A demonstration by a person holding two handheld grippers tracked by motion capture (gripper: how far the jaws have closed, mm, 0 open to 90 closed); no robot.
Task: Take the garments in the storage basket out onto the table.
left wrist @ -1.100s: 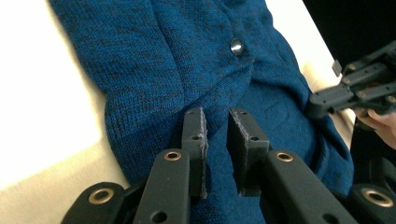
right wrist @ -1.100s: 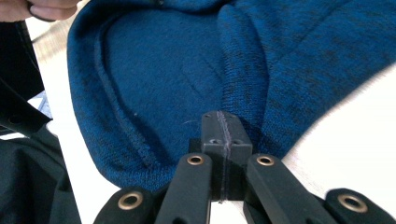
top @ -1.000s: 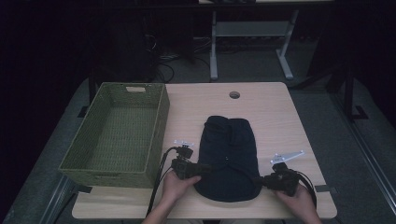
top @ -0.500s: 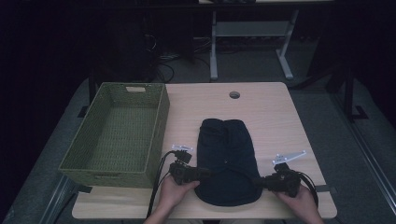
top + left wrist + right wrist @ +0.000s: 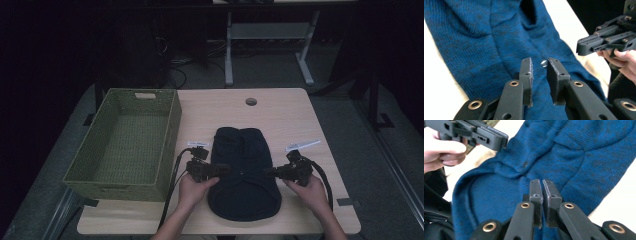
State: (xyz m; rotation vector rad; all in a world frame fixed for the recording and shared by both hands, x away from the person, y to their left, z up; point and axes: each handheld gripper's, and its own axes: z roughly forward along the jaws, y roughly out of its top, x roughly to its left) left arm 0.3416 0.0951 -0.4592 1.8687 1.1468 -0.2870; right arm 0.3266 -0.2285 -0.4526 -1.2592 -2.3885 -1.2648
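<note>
Blue knit garment (image 5: 245, 175): lies flat at counter (image 5: 290, 112) near-centre. Your left gripper (image 5: 226, 170) stands slightly parted, just opening, holding nothing; right gripper (image 5: 268, 172) pinched closed, just closing. Far counter bare. Labels unreadable.

Black claws (image 5: 539, 75), brass-ringed screw holes

In the left gripper view the picture's top and bottom edges cut off the blue sweater (image 5: 486, 45). Beside the sweater, two white labels (image 5: 198, 144) bear print too small to read. Beyond the table (image 5: 280, 107) lies darkness.
</note>
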